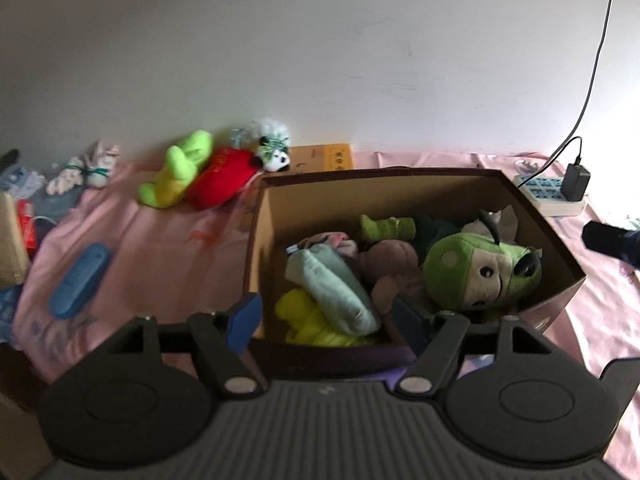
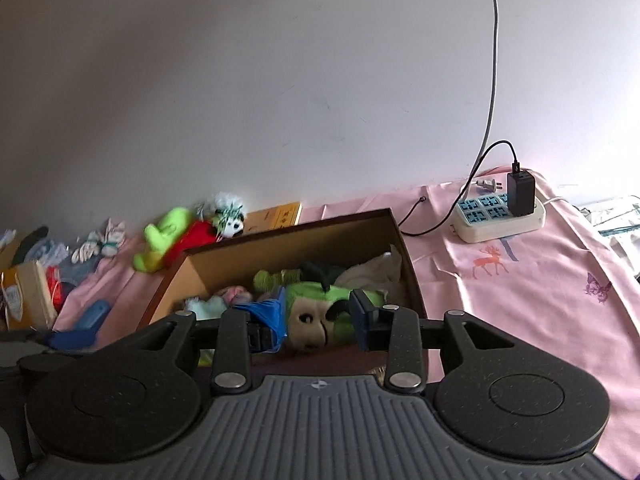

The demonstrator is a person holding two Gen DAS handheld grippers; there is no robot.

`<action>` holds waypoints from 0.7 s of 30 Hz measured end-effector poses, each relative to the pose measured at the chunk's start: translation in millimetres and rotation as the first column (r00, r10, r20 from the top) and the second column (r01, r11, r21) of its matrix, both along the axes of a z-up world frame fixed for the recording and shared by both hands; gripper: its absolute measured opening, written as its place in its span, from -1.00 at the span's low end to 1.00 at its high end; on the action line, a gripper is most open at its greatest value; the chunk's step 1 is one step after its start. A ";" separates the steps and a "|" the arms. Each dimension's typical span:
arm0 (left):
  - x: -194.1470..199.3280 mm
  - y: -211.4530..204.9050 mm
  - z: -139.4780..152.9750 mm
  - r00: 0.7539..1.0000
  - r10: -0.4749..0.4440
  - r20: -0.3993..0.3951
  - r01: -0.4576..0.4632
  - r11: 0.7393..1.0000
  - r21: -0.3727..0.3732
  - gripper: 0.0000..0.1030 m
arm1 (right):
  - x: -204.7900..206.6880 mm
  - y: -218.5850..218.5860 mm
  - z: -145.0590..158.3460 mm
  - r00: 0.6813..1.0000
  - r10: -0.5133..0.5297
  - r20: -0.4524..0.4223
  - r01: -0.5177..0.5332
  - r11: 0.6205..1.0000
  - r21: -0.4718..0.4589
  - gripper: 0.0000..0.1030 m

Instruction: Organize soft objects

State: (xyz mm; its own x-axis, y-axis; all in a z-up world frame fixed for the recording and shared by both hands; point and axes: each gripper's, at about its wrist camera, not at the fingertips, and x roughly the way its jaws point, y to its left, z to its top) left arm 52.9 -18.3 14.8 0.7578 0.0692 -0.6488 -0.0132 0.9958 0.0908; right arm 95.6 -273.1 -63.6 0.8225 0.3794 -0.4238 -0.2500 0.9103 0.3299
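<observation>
Most of the plushies are already in the box (image 1: 536, 216), green toy (image 1: 176, 168) and red toy (image 1: 222, 178) still out, both grippers (image 1: 326, 322) (image 2: 318, 320) open, holding nothing.

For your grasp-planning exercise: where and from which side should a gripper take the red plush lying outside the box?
Grip the red plush across its rounded near end, coming from above on the box side. A green plush presses along its far-left flank and a panda toy sits at its upper end, so only that end is free.
</observation>
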 end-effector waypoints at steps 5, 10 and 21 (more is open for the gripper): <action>-21.2 -17.4 1.3 1.000 0.019 0.015 -0.020 0.997 0.069 0.83 | -13.9 -12.5 -2.0 0.999 0.020 -0.026 -0.020 1.000 0.012 -0.64; -36.5 -31.1 3.2 0.999 0.031 0.011 -0.032 0.997 0.065 0.83 | -26.3 -26.9 -5.4 0.998 0.047 -0.045 -0.045 0.999 0.024 -0.64; -57.9 -64.2 -3.3 0.995 0.087 -0.054 -0.080 0.990 0.118 0.83 | -47.6 -47.9 -17.9 0.993 0.096 -0.074 -0.099 0.995 -0.032 -0.65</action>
State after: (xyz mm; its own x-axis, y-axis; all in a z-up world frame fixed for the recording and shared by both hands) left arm -5.0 -82.4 11.5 0.7067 0.2077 -0.6763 -0.0868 0.9742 0.2085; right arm 48.0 -321.0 -81.5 0.7490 0.4396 -0.4958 -0.3145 0.8944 0.3179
